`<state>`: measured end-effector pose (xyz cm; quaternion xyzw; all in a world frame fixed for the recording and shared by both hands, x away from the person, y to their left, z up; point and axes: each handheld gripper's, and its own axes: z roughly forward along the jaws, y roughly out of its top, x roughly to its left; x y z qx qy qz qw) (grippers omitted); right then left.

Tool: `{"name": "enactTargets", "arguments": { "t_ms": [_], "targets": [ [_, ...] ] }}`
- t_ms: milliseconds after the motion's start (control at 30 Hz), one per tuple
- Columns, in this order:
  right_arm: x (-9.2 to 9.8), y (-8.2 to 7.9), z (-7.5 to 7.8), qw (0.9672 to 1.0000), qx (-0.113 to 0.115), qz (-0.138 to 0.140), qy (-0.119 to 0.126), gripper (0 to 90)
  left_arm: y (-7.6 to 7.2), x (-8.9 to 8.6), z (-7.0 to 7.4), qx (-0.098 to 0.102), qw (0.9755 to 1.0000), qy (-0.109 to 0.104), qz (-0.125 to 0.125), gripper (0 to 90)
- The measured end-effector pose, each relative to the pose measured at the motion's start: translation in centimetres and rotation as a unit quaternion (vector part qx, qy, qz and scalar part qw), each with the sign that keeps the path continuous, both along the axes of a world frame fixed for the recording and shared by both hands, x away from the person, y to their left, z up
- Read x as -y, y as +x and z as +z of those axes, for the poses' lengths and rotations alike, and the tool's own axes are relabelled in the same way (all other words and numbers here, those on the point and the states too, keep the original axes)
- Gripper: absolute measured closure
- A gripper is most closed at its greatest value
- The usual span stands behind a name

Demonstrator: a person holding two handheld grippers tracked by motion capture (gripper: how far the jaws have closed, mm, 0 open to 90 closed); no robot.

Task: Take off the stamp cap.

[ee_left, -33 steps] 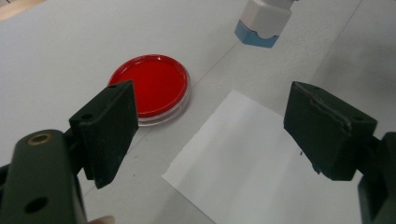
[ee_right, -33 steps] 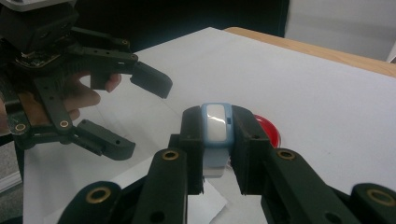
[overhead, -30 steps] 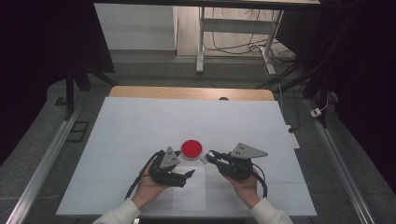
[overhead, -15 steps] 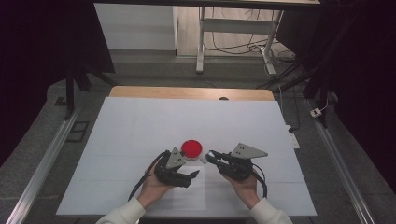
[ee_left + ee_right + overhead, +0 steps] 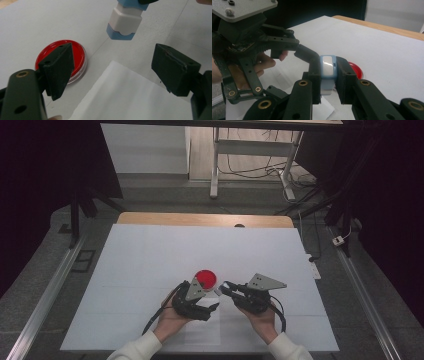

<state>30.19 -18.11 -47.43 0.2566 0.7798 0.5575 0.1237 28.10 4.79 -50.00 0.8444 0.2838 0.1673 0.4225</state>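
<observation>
- Lying toward the front edge of the tabletop (image 5: 150,250), left of centre, the left gripper (image 5: 207,301) rests in the person's left hand (image 5: 167,320); its jaws stand wide apart with nothing between them.
- Just beyond that gripper sits a round red ink pad (image 5: 205,279) in a clear dish, uncovered, seen also past the left-hand jaw in the left gripper view (image 5: 60,57).
- Between the two grippers, a white sheet of paper (image 5: 130,100) lies flat near the front edge; no printed mark is visible on the part shown.
- Right of the ink pad, a blue-and-white stamp (image 5: 327,72) is held off the surface, clamped between the jaws of the right gripper (image 5: 226,288); it hangs above the paper's far corner (image 5: 125,20).
- Judged progress: the stamp is picked up and the pad lies open; whether the stamp has been inked cannot be told. Pressing it onto the paper appears to remain.
</observation>
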Motion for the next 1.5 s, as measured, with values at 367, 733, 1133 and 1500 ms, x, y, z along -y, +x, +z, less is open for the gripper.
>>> {"name": "enactTargets", "arguments": {
  "t_ms": [367,733,1133,1500],
  "targets": [
    [0.1,0.0,0.0,1.0,-0.002,-0.001,0.001,75.0,0.2,1.0,-0.1,0.002,1.0,0.002,-0.007,19.0],
    [0.2,0.0,-0.1,1.0,-0.001,-0.004,0.001,75.0,0.5,1.7,-0.2,0.005,1.0,0.003,-0.007,20.5],
    [0.4,0.0,0.0,1.0,-0.001,-0.008,0.002,75.0,0.5,2.5,-0.2,0.022,0.9997,0.009,-0.008,28.8],
    [0.4,0.0,-0.1,1.0,-0.003,-0.008,0.004,75.0,0.5,2.8,-0.3,0.03,0.9994,0.015,-0.007,36.6]
  ]
}}
